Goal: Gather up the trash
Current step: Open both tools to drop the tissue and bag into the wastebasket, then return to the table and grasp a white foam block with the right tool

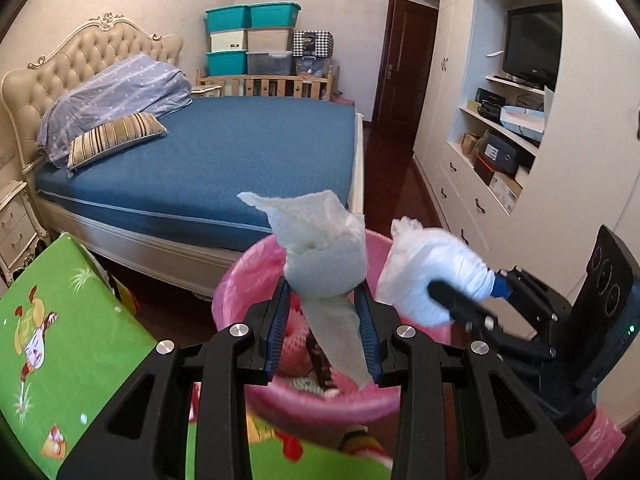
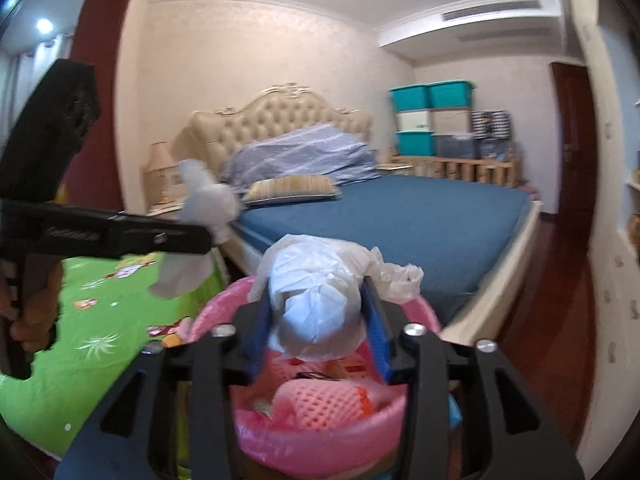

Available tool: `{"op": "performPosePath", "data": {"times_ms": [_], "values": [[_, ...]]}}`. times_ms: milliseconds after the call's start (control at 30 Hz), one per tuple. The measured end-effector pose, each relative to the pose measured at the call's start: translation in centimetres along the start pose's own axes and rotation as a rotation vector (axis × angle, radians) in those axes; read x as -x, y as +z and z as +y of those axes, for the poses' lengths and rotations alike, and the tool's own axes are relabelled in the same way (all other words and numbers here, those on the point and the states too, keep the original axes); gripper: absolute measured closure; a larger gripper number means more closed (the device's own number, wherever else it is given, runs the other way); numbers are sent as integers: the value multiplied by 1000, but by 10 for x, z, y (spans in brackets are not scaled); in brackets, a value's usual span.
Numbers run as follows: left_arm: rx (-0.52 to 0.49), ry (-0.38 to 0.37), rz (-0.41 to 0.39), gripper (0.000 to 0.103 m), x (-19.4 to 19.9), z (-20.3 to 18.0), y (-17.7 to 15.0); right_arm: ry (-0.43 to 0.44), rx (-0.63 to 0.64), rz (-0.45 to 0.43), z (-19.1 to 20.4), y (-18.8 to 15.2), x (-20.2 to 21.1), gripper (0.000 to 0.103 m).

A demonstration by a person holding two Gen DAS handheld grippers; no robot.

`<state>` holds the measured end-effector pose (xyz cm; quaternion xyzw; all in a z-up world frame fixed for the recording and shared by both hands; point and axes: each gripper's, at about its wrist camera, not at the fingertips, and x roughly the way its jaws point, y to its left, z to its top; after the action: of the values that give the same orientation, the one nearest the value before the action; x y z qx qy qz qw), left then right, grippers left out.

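Tissue [image 1: 326, 268] clamped between left gripper [image 1: 326, 320] fingers, above pink-lined bin [image 1: 240, 276]. Bag wad [image 2: 316, 300] clamped between right gripper [image 2: 316, 332] fingers, over same bin. Bin holds pink foam net [image 2: 320, 400]. Green mat [image 1: 60, 320] beside bin; bed [image 1: 240, 152] behind.

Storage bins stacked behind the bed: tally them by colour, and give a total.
Teal plastic storage bins: 3
Cream plastic storage bin: 1
Beige plastic storage bin: 1
Clear grey plastic storage bin: 1
Total: 6
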<state>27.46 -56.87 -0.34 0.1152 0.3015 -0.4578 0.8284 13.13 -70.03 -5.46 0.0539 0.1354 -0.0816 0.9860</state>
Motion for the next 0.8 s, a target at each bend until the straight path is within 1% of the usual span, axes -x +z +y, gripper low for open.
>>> {"op": "performPosePath", "data": {"times_ms": [33, 67, 100, 133, 200, 267, 333, 367, 467, 500, 633, 800], "values": [[11, 6, 0, 60, -3, 2, 2, 10, 6, 6, 0, 0, -6, 27], [33, 6, 3, 50, -6, 5, 4, -10, 13, 5, -1, 0, -9, 24], [49, 8, -7, 28, -5, 8, 4, -28, 12, -1, -7, 0, -8, 24], [64, 20, -28, 18, -1, 11, 2, -34, -3, -5, -10, 0, -7, 24], [69, 54, -69, 18, 13, 18, -4, -49, -37, -34, -21, 0, 6, 24], [64, 78, -80, 17, 24, 26, -11, -55, -46, -55, -29, 1, 24, 24], [66, 123, -94, 10, 38, 35, -21, -62, -44, -64, -27, 0, 38, 24], [68, 143, -99, 10, 46, 40, -27, -62, -39, -66, -23, -2, 47, 24], [59, 211, -114, 9, 76, 57, -51, -67, 6, -58, -2, -4, 61, 24], [59, 237, -116, 9, 88, 64, -61, -61, 22, -56, 11, -9, 68, 24], [54, 348, -125, 9, 136, 89, -103, -16, 51, -46, 52, -12, 73, 24], [79, 452, -93, 9, 189, 121, -158, 63, 55, -8, 108, -18, 54, 24]]}}
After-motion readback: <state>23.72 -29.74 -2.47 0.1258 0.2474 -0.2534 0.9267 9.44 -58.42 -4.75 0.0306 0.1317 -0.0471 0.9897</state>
